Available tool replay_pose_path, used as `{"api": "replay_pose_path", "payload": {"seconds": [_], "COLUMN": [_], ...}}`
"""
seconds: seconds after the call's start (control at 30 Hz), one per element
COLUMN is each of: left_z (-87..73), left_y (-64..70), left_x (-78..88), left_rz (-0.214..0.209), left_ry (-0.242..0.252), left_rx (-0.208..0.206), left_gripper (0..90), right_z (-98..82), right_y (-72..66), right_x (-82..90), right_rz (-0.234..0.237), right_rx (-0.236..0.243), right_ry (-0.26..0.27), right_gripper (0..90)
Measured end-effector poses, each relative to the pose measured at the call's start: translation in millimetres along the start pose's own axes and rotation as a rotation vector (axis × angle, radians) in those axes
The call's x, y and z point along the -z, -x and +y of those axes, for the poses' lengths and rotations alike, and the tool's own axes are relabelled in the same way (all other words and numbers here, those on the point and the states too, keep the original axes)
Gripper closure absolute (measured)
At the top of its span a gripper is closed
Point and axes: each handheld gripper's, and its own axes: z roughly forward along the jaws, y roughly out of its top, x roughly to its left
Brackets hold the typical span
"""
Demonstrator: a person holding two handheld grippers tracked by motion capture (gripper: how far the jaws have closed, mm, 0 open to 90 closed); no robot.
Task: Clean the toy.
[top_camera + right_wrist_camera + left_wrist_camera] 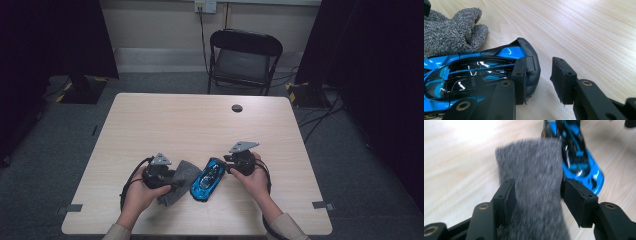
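Now the left hand-held gripper [537, 192] has its jaws spread around a grey cloth [534, 175], and the cloth lies loose between them. Just beside the cloth, a blue toy car [207, 179] sits on the counter [200, 125]. One jaw of the right hand-held gripper [539, 80] touches the car's back end, the other stands apart.

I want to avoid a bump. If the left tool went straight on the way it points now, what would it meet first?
Most likely the grey cloth, which already lies between the jaws of the left tool. Just beyond the cloth is the blue toy car; how far beyond is hard to judge.
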Motion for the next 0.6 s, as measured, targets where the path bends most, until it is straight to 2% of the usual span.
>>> {"api": "replay_pose_path", "payload": {"seconds": [0.07,0.1,0.13,0.2,0.23,0.33,0.43,0.47,0.5,0.53,0.6], "left_z": [-6.4,-11.9,-13.6,-14.8,-15.8,-16.4,-13.0,-13.0,-8.3,-5.7,-0.4], "left_y": [-2.8,-2.9,-1.8,-1.0,-1.2,-3.1,-4.6,-4.6,-5.6,-6.0,-6.8], "left_x": [-0.3,-3.2,-4.6,-5.9,-7.5,-9.0,-9.1,-9.1,-8.4,-8.3,-8.9], "left_rz": [0.002,-0.010,-0.009,-0.007,0.010,0.009,-0.001,-0.001,-0.009,-0.007,-0.004], "left_ry": [-0.018,-0.054,-0.066,-0.064,-0.065,-0.055,-0.036,-0.036,0.005,0.024,0.037], "left_rx": [0.010,-0.007,-0.031,-0.041,-0.047,-0.032,0.022,0.022,0.048,0.050,0.052], "left_gripper": [41.8,41.4,41.8,45.1,49.7,61.7,71.1,72.5,73.1,73.5,73.6], "right_z": [-0.4,-0.2,0.1,0.2,0.2,-0.3,-1.3,-1.4,-1.3,-1.0,-0.6], "right_y": [-0.3,-0.4,-0.5,-0.4,-0.3,-0.3,0.0,0.3,0.3,0.4,0.2], "right_x": [0.1,0.2,0.1,-0.1,-0.2,-0.1,-0.6,-0.8,-0.8,-0.8,-0.8], "right_rz": [0.003,0.003,0.002,0.003,0.004,0.004,0.008,0.009,0.009,0.010,0.010], "right_rx": [0.000,0.001,0.004,0.004,0.003,0.000,-0.009,-0.012,-0.011,-0.008,-0.003], "right_ry": [0.002,0.001,-0.002,-0.001,0.000,0.002,0.011,0.013,0.011,0.010,0.007], "right_gripper": [65.3,65.3,65.3,65.3,65.3,65.3,65.4,65.4,65.4,65.4,65.4]}}
